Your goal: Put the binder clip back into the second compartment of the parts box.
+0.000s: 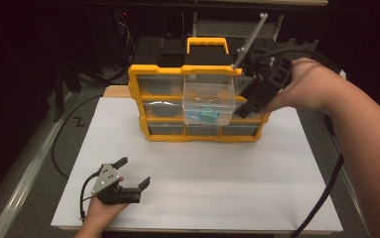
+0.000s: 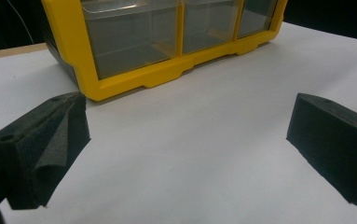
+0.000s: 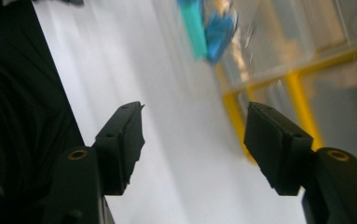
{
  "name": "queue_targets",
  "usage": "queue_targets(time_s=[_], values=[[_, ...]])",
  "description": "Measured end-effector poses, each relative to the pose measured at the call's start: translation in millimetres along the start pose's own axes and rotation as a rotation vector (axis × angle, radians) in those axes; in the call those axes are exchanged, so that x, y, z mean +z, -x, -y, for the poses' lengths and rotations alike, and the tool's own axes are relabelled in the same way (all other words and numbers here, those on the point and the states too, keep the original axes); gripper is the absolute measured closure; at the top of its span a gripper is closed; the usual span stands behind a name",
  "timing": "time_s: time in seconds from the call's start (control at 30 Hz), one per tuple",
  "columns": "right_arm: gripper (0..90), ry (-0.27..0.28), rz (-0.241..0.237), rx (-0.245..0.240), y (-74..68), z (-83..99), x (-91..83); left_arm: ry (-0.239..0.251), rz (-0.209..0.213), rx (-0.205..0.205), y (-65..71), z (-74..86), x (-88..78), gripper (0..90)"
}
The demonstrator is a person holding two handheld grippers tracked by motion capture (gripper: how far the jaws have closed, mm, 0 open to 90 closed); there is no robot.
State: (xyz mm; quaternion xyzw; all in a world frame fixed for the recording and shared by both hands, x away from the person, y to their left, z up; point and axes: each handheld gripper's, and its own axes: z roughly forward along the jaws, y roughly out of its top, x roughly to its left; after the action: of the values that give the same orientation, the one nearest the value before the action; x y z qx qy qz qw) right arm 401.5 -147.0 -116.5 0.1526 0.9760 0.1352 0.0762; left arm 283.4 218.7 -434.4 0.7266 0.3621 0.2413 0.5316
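A yellow-framed parts organiser (image 1: 197, 101) with clear drawers stood near the far edge of the white sheet (image 1: 202, 188) that covered the bench, its yellow carry handle (image 1: 207, 44) on top. One clear drawer (image 1: 209, 101), from the middle column of the top row, was drawn well out toward the near edge, so that its contents were exposed from above. Small metal pieces (image 1: 210, 100), too small to identify, lay in it. Teal and blue items (image 1: 203, 117) were seen through its front wall; whether they lay in this drawer or the one beneath could not be determined.

The right gripper (image 1: 255, 103) was held just beside the right wall of the drawn-out drawer, over the right part of the organiser front. Its jaws were parted about halfway and nothing was held between them; in the right gripper view only the sheet and the blurred yellow frame (image 3: 234, 119) were seen in the gap. The placement was judged consistent with the drawer front having been let go, with the gripper kept close for the next action on the drawer or its contents.

The left gripper (image 1: 134, 173) was rested on the sheet toward the near left corner, well apart from the organiser. Its jaws were spread wide and empty, with bare sheet between them. It was judged to be parked clear, so that the drawer area was left unobstructed.
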Motion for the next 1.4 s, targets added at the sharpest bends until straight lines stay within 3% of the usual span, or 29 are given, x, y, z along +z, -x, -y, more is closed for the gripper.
queue_targets(time_s=[0.3,0.43,0.6,0.77,0.93,1.03,1.1,1.2,1.4], values=[[20.4,-0.025,-0.011,0.079,-7.3,51.6,47.7,-0.012,-0.012,-0.001,-0.9,1.4,1.7,0.3],[11.4,-0.026,-0.022,0.102,-11.3,68.5,80.5,-0.011,-0.012,-0.001,-0.7,1.7,1.5,0.3],[0.6,-0.069,-0.023,0.126,-15.1,85.5,126.4,-0.017,-0.011,0.001,-0.5,1.6,1.4,0.3],[0.5,-0.098,-0.019,0.158,-20.7,99.1,169.4,-0.019,-0.015,-0.004,-1.2,1.7,1.9,0.3],[0.5,-0.09,-0.031,0.201,-26.2,114.7,210.8,-0.021,-0.015,0.001,-0.6,2.0,1.9,0.3],[0.5,-0.051,-0.006,0.234,-28.2,124.9,231.3,-0.027,-0.015,0.0,-0.9,2.2,2.0,0.3],[0.5,0.004,-0.002,0.264,-30.2,131.4,241.2,-0.029,-0.017,-0.001,-1.2,2.3,2.2,0.3],[0.5,0.111,0.021,0.3,-32.4,140.5,250.4,-0.028,-0.021,-0.005,-1.6,2.3,2.5,0.3],[0.5,0.397,0.066,0.395,-37.0,157.9,253.1,-0.024,-0.025,-0.016,-2.4,2.3,2.3,0.4]])
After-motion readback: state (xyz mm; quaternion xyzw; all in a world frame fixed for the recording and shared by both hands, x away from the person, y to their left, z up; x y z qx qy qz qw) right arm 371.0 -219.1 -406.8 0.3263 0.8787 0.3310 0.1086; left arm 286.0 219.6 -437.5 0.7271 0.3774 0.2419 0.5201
